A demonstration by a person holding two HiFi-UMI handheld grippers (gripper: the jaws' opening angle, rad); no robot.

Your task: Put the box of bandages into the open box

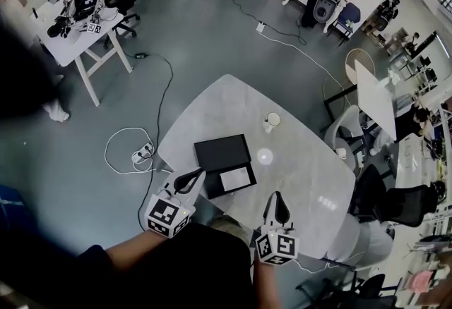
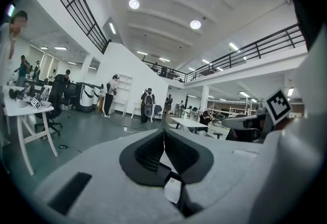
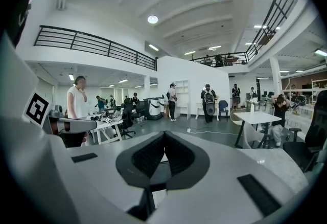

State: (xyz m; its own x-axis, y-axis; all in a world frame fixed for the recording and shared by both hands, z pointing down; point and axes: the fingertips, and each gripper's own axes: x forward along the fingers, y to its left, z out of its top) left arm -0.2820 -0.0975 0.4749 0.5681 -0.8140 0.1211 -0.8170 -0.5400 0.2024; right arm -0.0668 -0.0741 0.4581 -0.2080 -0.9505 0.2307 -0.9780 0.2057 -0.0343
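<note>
A black open box [image 1: 222,153] lies on the pale table [image 1: 296,173], its hinged halves spread flat. In its near half rests a flat white box [image 1: 236,178], which looks like the box of bandages. My left gripper [image 1: 200,173] hovers at the box's near left corner, shut with nothing between its jaws [image 2: 164,134]. My right gripper [image 1: 277,195] is near the table's front edge, to the right of the box, also shut and empty [image 3: 164,136]. Both gripper views look out level over the room, so the box is hidden in them.
A white cup [image 1: 272,120] stands on the table behind and to the right of the box. Chairs [image 1: 395,205] crowd the table's right side. On the floor to the left lie a cable and a power strip [image 1: 141,154]. Several people stand farther off.
</note>
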